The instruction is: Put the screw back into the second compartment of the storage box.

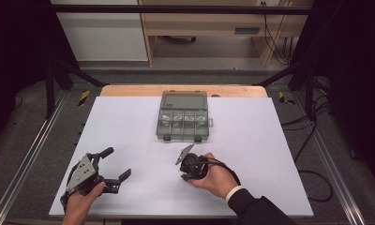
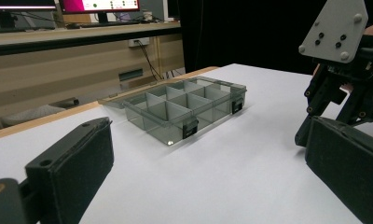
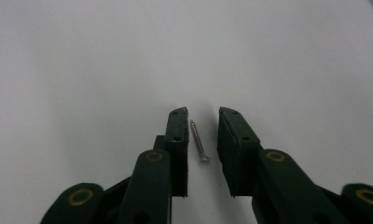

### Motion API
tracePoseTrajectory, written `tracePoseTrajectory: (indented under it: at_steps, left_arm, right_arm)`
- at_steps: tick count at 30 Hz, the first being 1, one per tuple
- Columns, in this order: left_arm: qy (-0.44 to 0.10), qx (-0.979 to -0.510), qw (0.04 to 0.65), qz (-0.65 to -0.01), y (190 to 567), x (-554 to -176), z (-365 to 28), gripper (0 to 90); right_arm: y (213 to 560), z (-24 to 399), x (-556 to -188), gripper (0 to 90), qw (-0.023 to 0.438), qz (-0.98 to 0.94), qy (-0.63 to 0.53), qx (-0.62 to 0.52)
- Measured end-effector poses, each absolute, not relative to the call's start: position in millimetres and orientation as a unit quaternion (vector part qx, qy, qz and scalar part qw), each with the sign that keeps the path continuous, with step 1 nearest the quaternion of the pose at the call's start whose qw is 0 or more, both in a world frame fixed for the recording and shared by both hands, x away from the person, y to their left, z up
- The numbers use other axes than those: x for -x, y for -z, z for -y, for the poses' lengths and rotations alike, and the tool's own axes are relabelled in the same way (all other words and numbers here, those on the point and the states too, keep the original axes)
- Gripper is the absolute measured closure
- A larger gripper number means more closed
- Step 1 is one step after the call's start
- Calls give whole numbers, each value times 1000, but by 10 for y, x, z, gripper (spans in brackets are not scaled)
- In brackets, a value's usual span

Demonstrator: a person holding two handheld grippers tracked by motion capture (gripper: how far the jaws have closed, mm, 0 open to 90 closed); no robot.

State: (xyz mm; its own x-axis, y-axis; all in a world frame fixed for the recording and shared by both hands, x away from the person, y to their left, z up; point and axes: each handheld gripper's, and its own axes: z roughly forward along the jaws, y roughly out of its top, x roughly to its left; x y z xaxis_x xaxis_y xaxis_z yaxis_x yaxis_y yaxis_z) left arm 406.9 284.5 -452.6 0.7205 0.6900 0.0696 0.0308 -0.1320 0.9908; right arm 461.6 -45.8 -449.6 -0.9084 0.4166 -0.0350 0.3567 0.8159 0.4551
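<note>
A small silver screw [image 3: 199, 141] lies on the white mat between the jaws of my right gripper [image 3: 203, 115]. The left pad is close beside it, the right pad stands apart, and neither presses on it. From above, the right gripper [image 1: 185, 174] points down at the mat near the front centre, a hand around its body. My left gripper [image 1: 117, 162] rests at the front left, jaws wide open and empty. A clear grey compartment box [image 1: 183, 117] sits open at the back centre of the mat, and this box [image 2: 184, 105] lies beyond the left gripper [image 2: 205, 135].
The white mat [image 1: 251, 140] covers a wooden table [image 1: 129, 90] with metal rails [image 1: 31, 154] along both sides. Cables [image 1: 312, 136] trail off to the right. A wooden desk [image 1: 209, 28] stands behind the table. The right gripper's grey plate [image 2: 336, 30] rises at the right of the left gripper view.
</note>
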Motion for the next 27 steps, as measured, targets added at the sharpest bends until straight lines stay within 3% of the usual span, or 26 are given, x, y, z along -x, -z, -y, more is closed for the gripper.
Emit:
tracePoseTrajectory:
  at_steps: [14,27]
  left_arm:
    - [-272,-703,605,-256,4528,-4071,-2842,9]
    - [-271,-704,605,-255,4529,-4071,-2838,10]
  right_arm:
    - [4543,485,-4648,876,39,-949,-218,-226]
    - [4388,506,-4731,878,54,-941,-235,-236]
